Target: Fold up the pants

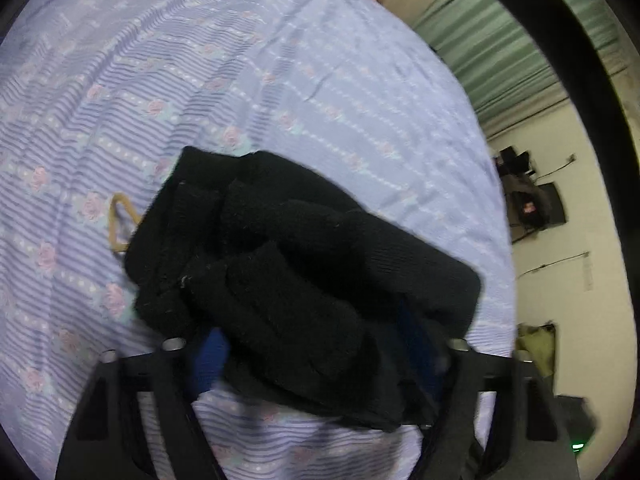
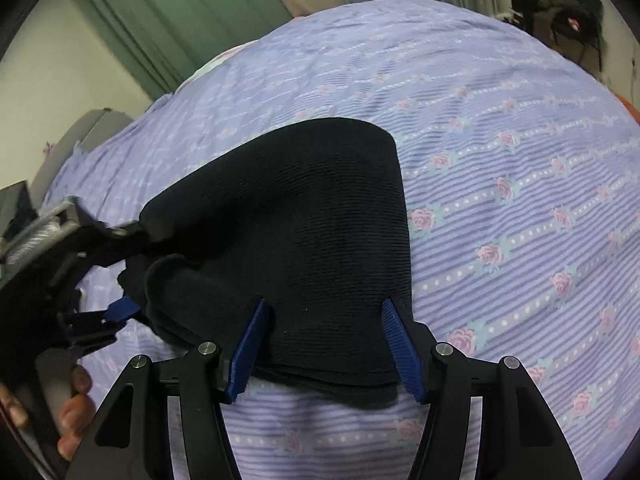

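The black knit pants (image 2: pixel 312 216) lie folded into a compact bundle on the lilac flowered bedspread (image 2: pixel 500 140). My right gripper (image 2: pixel 326 346) is open, its blue pads (image 2: pixel 404 354) either side of the bundle's near edge, resting around the fabric. My left gripper (image 2: pixel 122 272) is at the bundle's left side, jaws spread around the bunched layers. In the left wrist view the bundle (image 1: pixel 288 264) shows as thick rolled folds lying over my left gripper (image 1: pixel 316 360), hiding most of its blue pads (image 1: pixel 208 360).
A tan rubber band (image 1: pixel 120 220) lies on the bedspread (image 1: pixel 240 60) left of the pants. Green curtains (image 2: pixel 180 12) and a cream wall stand beyond the bed. Dark bags (image 1: pixel 532 200) sit on the floor off the bed's edge.
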